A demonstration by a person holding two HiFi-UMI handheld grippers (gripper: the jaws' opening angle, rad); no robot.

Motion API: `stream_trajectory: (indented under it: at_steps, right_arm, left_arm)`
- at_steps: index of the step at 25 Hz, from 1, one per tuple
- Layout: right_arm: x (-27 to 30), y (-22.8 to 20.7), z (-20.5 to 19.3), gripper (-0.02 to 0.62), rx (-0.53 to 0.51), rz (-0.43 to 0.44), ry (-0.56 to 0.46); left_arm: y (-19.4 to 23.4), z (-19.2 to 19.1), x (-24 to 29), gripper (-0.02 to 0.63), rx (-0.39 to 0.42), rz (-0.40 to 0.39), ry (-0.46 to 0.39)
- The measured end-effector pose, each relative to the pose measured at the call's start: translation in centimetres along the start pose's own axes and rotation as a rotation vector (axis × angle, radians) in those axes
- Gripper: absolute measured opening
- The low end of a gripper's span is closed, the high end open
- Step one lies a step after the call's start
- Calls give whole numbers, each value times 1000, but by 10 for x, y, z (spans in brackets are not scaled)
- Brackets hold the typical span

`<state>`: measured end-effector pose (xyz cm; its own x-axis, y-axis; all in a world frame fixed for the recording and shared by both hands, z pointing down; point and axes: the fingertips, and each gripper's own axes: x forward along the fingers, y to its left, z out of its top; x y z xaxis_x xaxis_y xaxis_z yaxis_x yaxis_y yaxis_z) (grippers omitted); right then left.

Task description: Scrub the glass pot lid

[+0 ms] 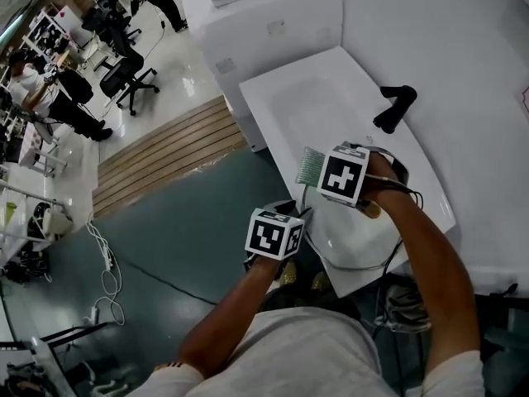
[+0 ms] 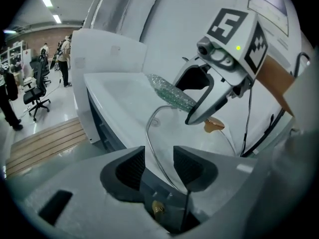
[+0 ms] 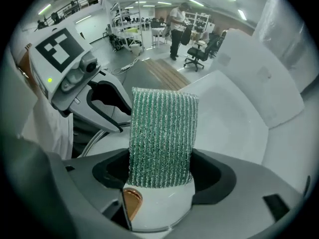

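The glass pot lid (image 2: 152, 126) has a metal rim and a copper-coloured knob (image 2: 214, 125). It sits at the near end of the white sink (image 1: 285, 110). My left gripper (image 2: 158, 156) is open. The lid's rim runs through the gap between its jaws, and neither pad presses on it. My right gripper (image 3: 159, 171) is shut on a green scrub pad (image 3: 162, 133), which sticks up out of its jaws just above the lid's glass (image 3: 167, 205). In the head view the pad (image 1: 312, 165) hangs over the basin beside the right gripper's marker cube (image 1: 343, 174).
A black faucet (image 1: 395, 106) stands on the sink's right rim. White counter lies to the right of the sink. To the left, the floor has a wooden-slat strip (image 1: 165, 155), loose cables (image 1: 107, 263), office chairs (image 1: 128, 77) and people at desks.
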<state>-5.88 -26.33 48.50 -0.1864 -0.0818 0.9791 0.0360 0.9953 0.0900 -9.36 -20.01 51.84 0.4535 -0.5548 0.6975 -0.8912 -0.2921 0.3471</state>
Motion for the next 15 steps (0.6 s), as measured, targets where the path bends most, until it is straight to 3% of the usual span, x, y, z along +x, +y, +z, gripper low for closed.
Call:
stream_trajectory:
  at_steps: [8, 15]
  right_arm:
    - [35, 4, -2, 348, -12, 87, 104]
    - [35, -3, -11, 348, 119, 112, 96]
  left_arm:
    - [0, -5, 5, 181, -25, -29, 30]
    - [-3, -6, 5, 134, -48, -66, 18]
